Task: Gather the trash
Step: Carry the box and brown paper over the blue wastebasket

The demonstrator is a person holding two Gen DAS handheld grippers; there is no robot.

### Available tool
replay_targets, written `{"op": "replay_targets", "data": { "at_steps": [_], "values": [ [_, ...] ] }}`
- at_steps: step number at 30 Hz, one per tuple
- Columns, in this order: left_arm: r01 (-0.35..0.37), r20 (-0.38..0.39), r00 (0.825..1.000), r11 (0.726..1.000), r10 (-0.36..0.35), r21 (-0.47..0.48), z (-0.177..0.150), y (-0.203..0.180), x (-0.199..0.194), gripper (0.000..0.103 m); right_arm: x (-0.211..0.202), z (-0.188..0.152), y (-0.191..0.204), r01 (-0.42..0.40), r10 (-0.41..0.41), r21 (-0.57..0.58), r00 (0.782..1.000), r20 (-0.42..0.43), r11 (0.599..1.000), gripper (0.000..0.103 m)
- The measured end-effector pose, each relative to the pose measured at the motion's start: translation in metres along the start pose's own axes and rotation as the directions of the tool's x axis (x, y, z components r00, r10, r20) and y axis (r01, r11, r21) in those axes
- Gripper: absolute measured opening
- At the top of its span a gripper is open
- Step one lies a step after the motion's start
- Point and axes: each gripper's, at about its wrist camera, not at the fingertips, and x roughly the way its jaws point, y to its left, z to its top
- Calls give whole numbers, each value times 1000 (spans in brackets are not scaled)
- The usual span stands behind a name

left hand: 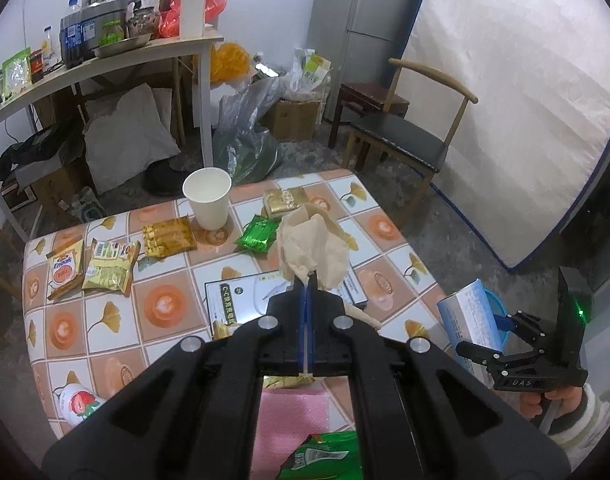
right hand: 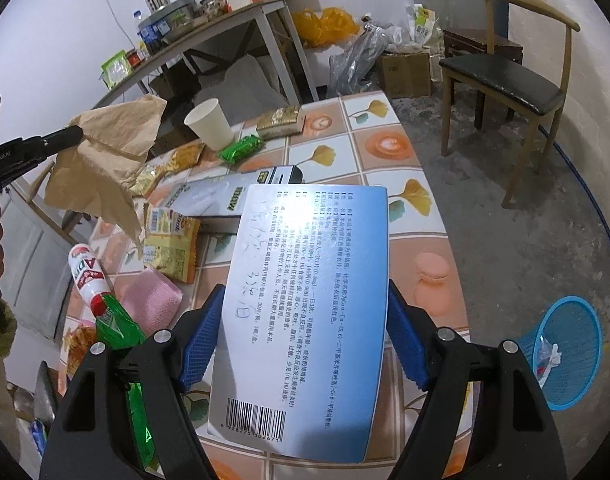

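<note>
While snack packets and a paper cup (left hand: 207, 198) crowd the tiled surface (left hand: 165, 308), the left gripper (left hand: 307, 280) holds its fingers pinched tight on a crumpled brown paper (left hand: 311, 246) above it; the right gripper (right hand: 305, 344) clamps a blue-and-white box (right hand: 305, 300) between widely set fingers, near a blue basket (right hand: 569, 344) on the floor.

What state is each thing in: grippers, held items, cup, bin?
Left gripper: shut on the tissue.
Tissue: crumpled, held off the table.
Right gripper: shut on the box.
Box: closed, clamped by its sides, above the table.
Cup: upright, looks empty.
Bin: upright on the floor, a few scraps inside.
</note>
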Motion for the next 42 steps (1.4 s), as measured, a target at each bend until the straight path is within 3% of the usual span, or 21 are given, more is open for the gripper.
{"op": "replay_targets", "data": {
  "at_steps": [14, 26, 35, 42],
  "values": [
    [45, 19, 999, 997, -47, 68, 17, -53, -6, 0, -41, -1, -37, -41, 36, 76, 996, 76, 996, 74],
    [132, -40, 991, 973, -127, 190, 33, -160, 31, 0, -81, -19, -115, -30, -2, 221, 990, 141, 975, 74],
    [262, -139, 963, 926, -232, 272, 31, -266, 81, 0, -117, -49, -192, -1, -69, 373, 982, 176, 928, 74],
    [375, -254, 918, 877, -305, 301, 12, -356, 136, 0, -134, -91, -261, -13, -97, 527, 979, 179, 850, 74]
  ]
}}
